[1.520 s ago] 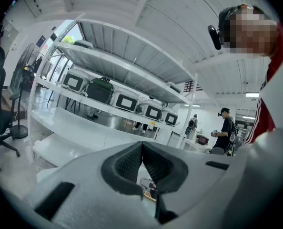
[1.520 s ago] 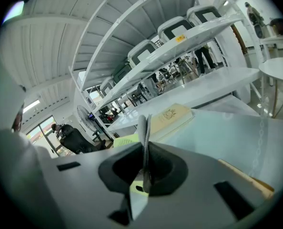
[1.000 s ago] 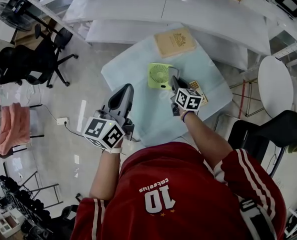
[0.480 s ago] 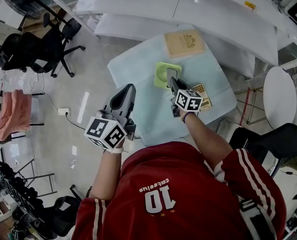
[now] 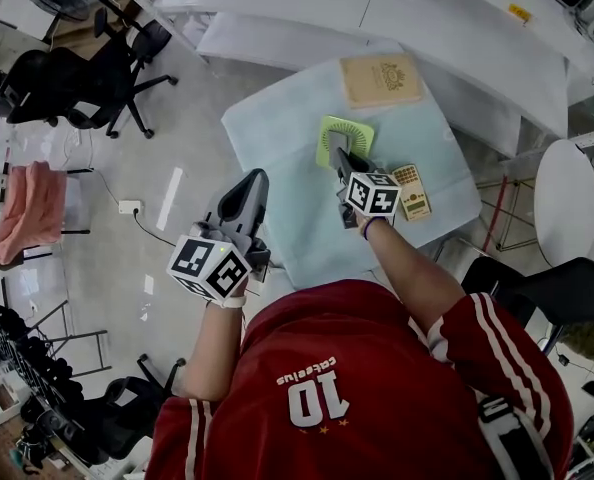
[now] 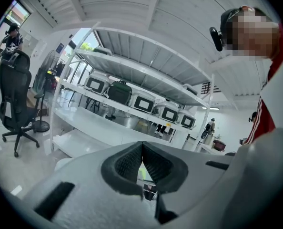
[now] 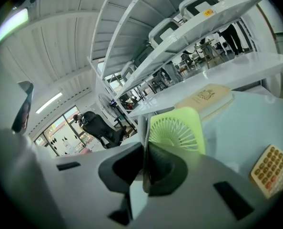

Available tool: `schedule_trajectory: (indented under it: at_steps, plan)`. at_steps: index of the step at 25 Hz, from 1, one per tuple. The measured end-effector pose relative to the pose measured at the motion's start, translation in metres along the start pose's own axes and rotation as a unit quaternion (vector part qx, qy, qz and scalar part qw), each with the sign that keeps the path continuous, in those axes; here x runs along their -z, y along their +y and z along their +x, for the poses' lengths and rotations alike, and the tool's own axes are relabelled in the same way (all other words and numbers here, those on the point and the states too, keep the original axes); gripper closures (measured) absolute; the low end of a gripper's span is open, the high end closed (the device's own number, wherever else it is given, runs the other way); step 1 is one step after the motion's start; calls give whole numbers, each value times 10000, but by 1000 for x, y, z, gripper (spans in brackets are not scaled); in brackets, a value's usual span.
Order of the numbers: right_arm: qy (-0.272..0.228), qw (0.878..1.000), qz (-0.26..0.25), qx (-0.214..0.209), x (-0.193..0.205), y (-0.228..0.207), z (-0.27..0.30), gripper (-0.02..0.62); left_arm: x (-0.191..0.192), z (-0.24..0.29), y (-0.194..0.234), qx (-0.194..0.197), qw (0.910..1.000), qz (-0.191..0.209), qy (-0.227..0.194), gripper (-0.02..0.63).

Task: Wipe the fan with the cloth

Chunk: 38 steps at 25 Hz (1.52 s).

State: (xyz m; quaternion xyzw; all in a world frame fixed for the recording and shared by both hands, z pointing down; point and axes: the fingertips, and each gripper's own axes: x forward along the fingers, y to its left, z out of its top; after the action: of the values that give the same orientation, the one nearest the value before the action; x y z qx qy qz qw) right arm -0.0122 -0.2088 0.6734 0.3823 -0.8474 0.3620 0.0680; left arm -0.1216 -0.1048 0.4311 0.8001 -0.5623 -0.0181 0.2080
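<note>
Right gripper (image 7: pixel 145 151) fingers are pinching shut on a thin pale cloth (image 7: pixel 144 130), just beside the small green fan (image 5: pixel 343 133), which is sitting mid-table (image 5: pixel 277 128) at upper centre of the head view. Left gripper (image 6: pixel 142 149) fingers are closed and empty, hanging at lower left. Fan is looking light, rigid plastic and tippy, with a fragile grille, so steadying it by the frame is best. Cloth is looking limp.

Left hand-held gripper (image 5: pixel 251 176) closed, empty, right hand-held gripper (image 5: pixel 337 154) pinching cloth (image 7: pixel 142 130)

Red shirt (image 5: pixel 377 368): number "10", seen upside down.
</note>
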Motion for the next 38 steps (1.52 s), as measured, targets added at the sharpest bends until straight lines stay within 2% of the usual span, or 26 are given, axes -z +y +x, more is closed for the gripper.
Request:
schedule_trajectory:
  at_steps: [12,21,38]
  plan:
    - [167,9997,-66,-156,9,12,35,584,10,-22,18,-429,9990,-91,28,603]
    - [223,9996,-186,0,14,8,40,584,13,-44,27,-726,9972,-167,-8,603]
    - [248,9996,-86,135,15,-3,35,584,12,-44,26,-662,9978,-80,-34,603]
